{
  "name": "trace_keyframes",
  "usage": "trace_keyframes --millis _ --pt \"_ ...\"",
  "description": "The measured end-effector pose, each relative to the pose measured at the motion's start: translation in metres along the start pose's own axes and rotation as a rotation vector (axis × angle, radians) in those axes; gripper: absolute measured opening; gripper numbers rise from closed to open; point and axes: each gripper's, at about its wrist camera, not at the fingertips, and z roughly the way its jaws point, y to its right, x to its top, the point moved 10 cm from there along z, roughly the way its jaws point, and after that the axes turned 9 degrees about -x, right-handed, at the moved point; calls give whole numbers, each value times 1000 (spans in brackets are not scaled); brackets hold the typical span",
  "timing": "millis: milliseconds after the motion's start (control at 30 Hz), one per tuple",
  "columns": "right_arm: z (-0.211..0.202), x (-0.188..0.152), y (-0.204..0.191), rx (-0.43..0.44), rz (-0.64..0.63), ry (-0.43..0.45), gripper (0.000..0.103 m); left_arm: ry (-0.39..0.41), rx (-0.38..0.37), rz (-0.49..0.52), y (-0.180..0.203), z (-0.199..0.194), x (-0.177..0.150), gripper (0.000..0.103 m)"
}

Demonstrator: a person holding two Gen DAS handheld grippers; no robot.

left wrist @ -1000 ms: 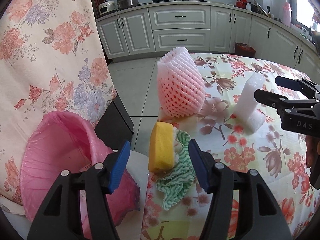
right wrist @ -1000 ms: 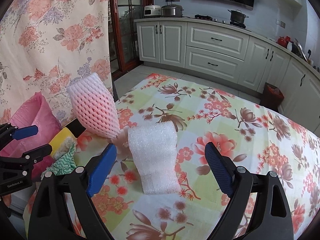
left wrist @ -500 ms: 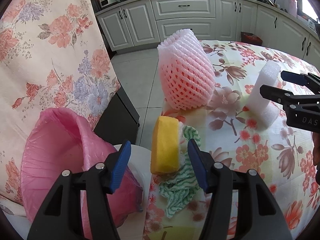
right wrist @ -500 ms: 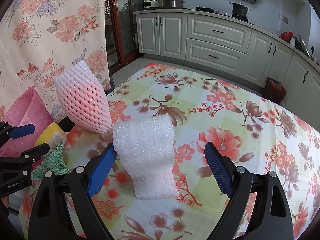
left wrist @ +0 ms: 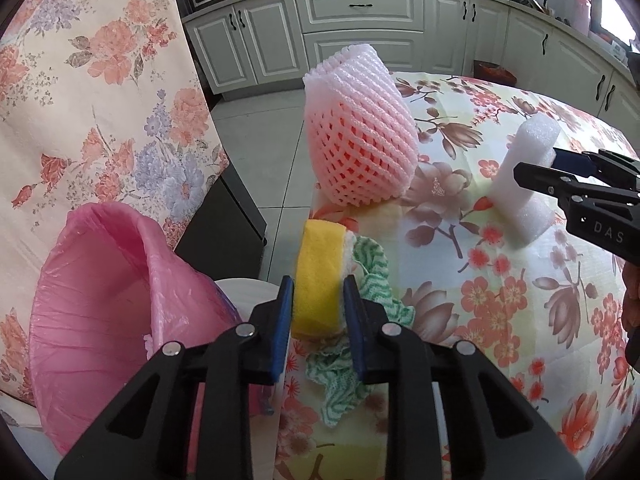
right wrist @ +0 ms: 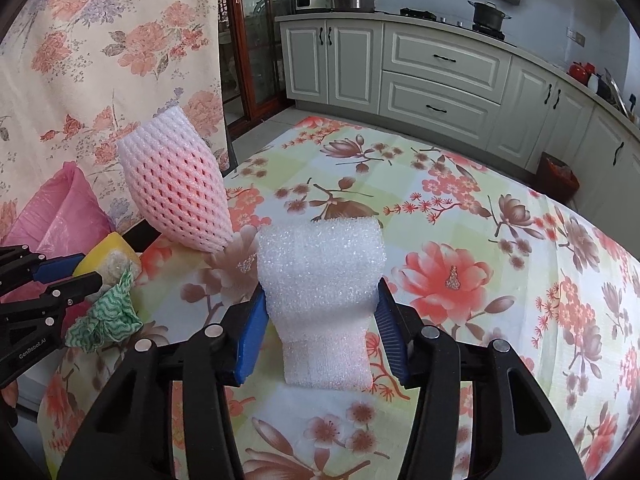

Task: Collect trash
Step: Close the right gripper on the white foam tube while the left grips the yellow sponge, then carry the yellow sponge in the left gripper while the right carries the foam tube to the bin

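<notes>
Broadly: floral-clothed worktop [right wrist: 500, 280], floral curtain [left wrist: 80, 100] at its left edge. Pink-lined bin [left wrist: 92, 304] sits below the worktop corner. Pink foam fruit net [left wrist: 356, 140] stands upright between the two grippers. White foam roll [right wrist: 320, 292]: right gripper [right wrist: 320, 336] fingers closing, pads against its sides. Yellow sponge [left wrist: 318, 280] on green-striped cloth [left wrist: 368, 276] at the corner: left gripper [left wrist: 318, 324] fingers closing, touching it. Writing: "DAS", "GenRobot.AI".

Both views are bright with soft, even daylight; a window [left wrist: 616, 20] blows out white in the left wrist view. Shadows are faint. Fisheye bending curves the cabinets [right wrist: 440, 68], corners vignette black, and focus is sharp.
</notes>
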Motion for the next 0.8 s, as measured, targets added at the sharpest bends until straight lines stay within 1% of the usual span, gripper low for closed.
trace_keyframes --millis 167,400,533,800 --pt "-9 -2 3 -4 8 13 49 13 -14 -2 4 -6 -1 23" --pt "-28 -6 9 -12 19 34 49 31 -62 -21 14 -18 -4 23" --pt "-41 -15 15 -20 29 41 49 43 -102 -28 27 -26 -8 23" --pt "-71 -44 18 -33 52 48 49 83 -145 0 56 -46 -10 23"
